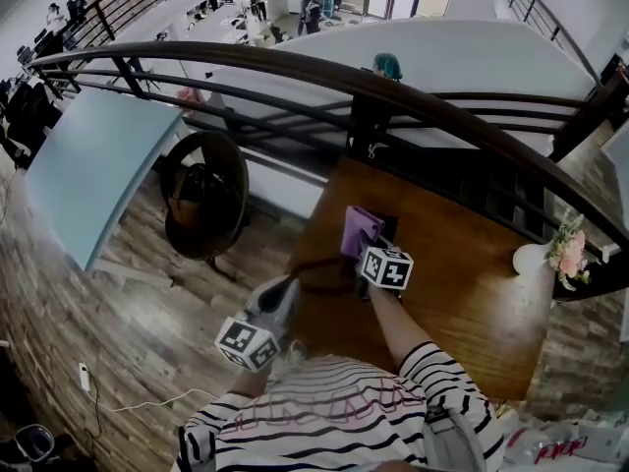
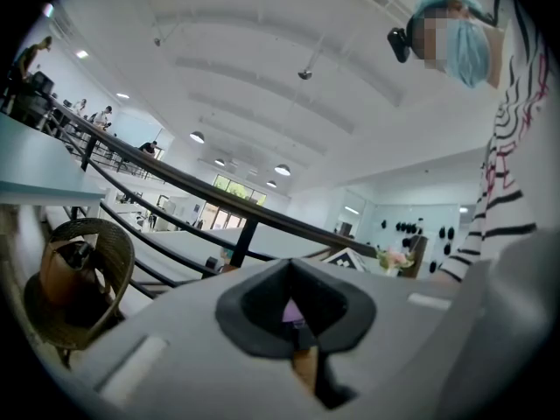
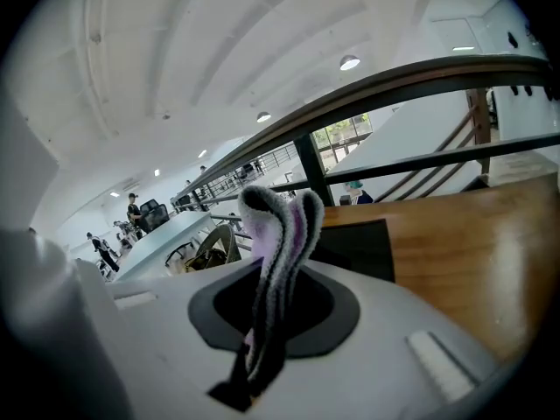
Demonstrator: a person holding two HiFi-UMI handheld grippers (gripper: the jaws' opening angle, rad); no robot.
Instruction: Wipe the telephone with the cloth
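Right gripper view: right tool (image 3: 261, 335) is clamped on a folded grey-purple cloth (image 3: 278, 230) that stands up from the jaws. Beyond it a dark flat telephone (image 3: 354, 250) lies on the wooden surface (image 3: 472, 261). Left tool (image 2: 297, 331): jaws together, nothing between, near the surface's left edge.

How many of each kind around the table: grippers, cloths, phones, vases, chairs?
Grippers: 2, left gripper and right gripper
Cloth: 1, purple, in the right gripper's jaws
Telephone: 1, dark, on the table
Vase of flowers: 1, at the table's edge
Wicker chair: 1, on the floor
Total: 6
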